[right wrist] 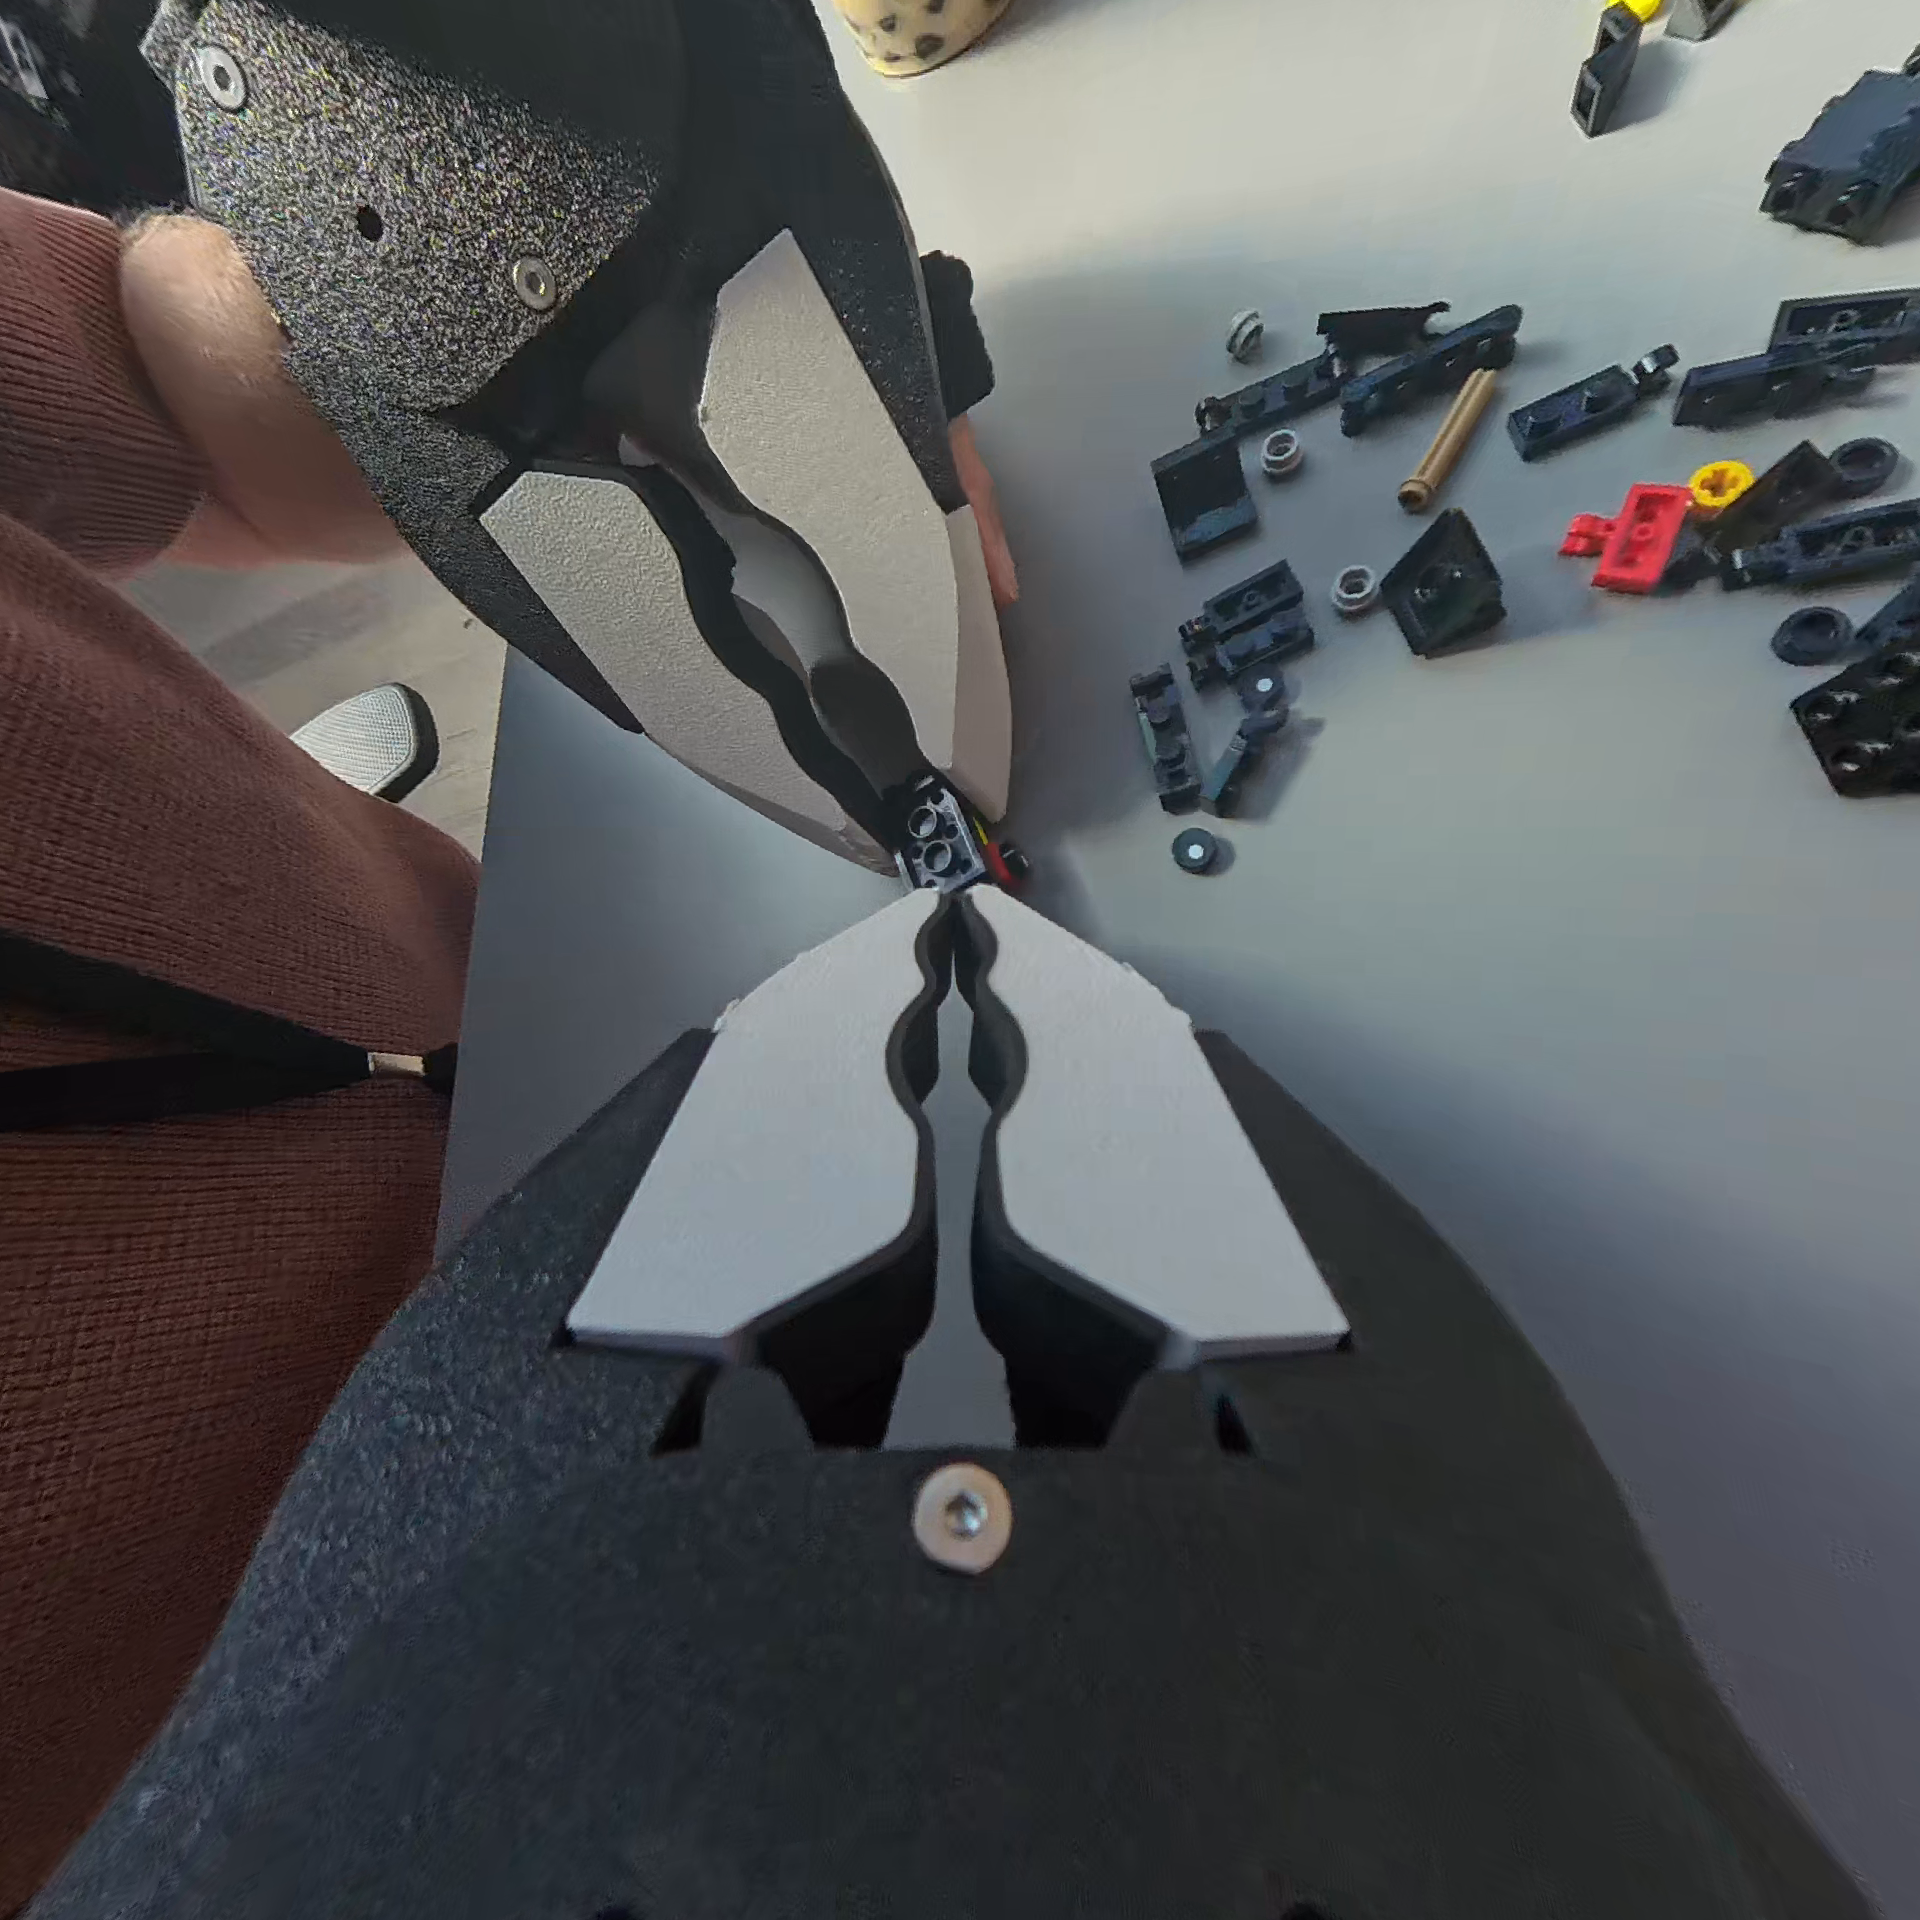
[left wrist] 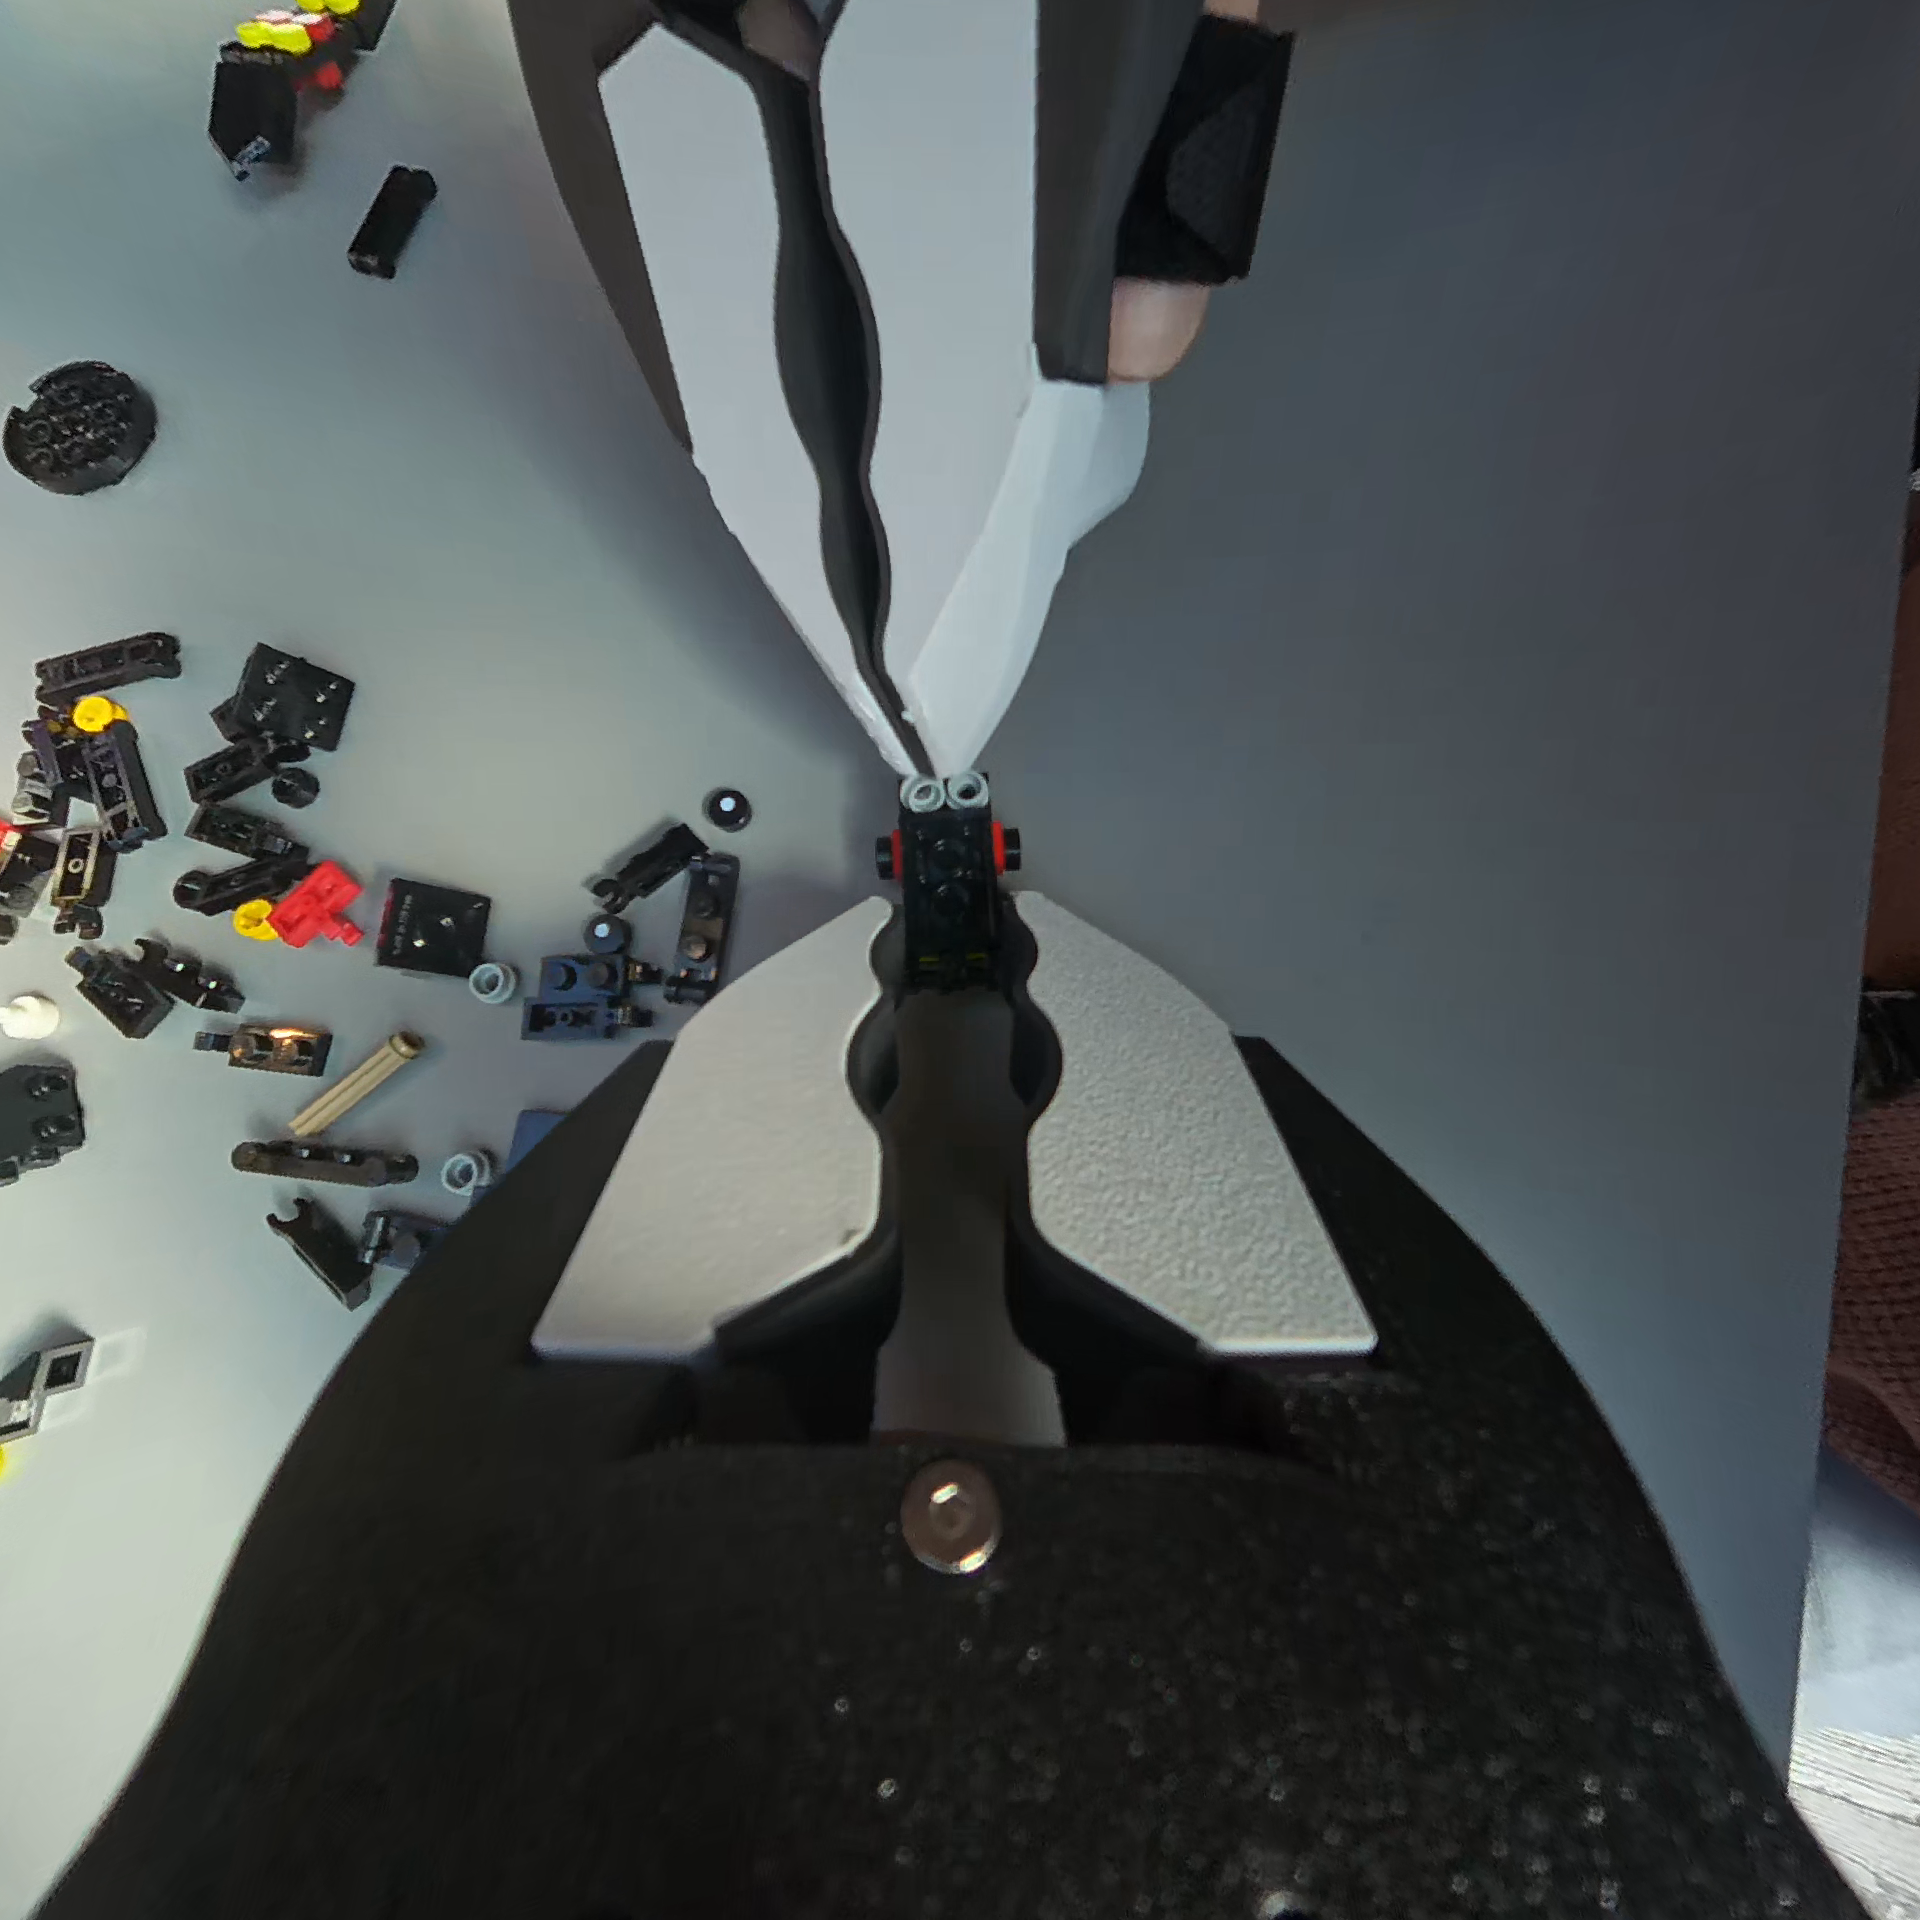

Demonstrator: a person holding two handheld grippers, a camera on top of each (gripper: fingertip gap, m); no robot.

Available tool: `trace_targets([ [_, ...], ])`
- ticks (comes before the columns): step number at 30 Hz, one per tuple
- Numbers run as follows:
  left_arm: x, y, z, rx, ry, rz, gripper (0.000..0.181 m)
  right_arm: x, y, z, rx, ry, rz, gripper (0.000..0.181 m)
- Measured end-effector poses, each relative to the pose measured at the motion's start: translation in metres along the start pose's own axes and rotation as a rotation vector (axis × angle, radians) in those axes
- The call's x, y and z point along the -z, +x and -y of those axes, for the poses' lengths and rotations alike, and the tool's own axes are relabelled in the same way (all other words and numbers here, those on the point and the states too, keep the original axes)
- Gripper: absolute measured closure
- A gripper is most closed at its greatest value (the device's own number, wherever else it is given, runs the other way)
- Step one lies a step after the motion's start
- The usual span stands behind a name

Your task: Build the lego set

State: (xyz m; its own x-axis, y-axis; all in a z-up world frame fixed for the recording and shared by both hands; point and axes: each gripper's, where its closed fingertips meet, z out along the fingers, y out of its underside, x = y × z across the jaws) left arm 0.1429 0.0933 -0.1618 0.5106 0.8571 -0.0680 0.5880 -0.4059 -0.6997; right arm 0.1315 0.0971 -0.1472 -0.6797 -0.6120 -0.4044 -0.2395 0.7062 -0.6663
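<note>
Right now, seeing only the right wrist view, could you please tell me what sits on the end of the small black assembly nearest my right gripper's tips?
Observer: Two light grey round pieces sit side by side on that end of the black assembly, at the right gripper tips.
Operator: Thank you. Is there red on one side only?
Observer: No, red pieces stick out on both sides. The left gripper clamps the opposite end.

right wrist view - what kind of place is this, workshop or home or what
Probably a desk at home or in an office, not a workshop: a plain grey tabletop strewn with loose lego pieces, pale floor beyond its edge, and no machines or tool racks in view.
</note>
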Motion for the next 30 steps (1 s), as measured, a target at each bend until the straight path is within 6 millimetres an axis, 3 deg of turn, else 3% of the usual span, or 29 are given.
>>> trace_targets([
  [10,-0.0005,-0.0002,0.0002,0.001,-0.007,-0.009,0.164,-0.0004,0.0054,-0.0037,-0.029,0.000,0.015,0.181],
  [18,-0.0016,-0.0007,0.0013,0.000,-0.007,-0.018,0.164,0.0004,0.0021,-0.0019,0.170,-0.003,-0.123,0.175],
  [30,-0.0020,-0.0010,0.0015,0.000,-0.008,-0.019,0.164,0.0006,0.0068,-0.0027,0.120,-0.006,-0.089,0.181],
])
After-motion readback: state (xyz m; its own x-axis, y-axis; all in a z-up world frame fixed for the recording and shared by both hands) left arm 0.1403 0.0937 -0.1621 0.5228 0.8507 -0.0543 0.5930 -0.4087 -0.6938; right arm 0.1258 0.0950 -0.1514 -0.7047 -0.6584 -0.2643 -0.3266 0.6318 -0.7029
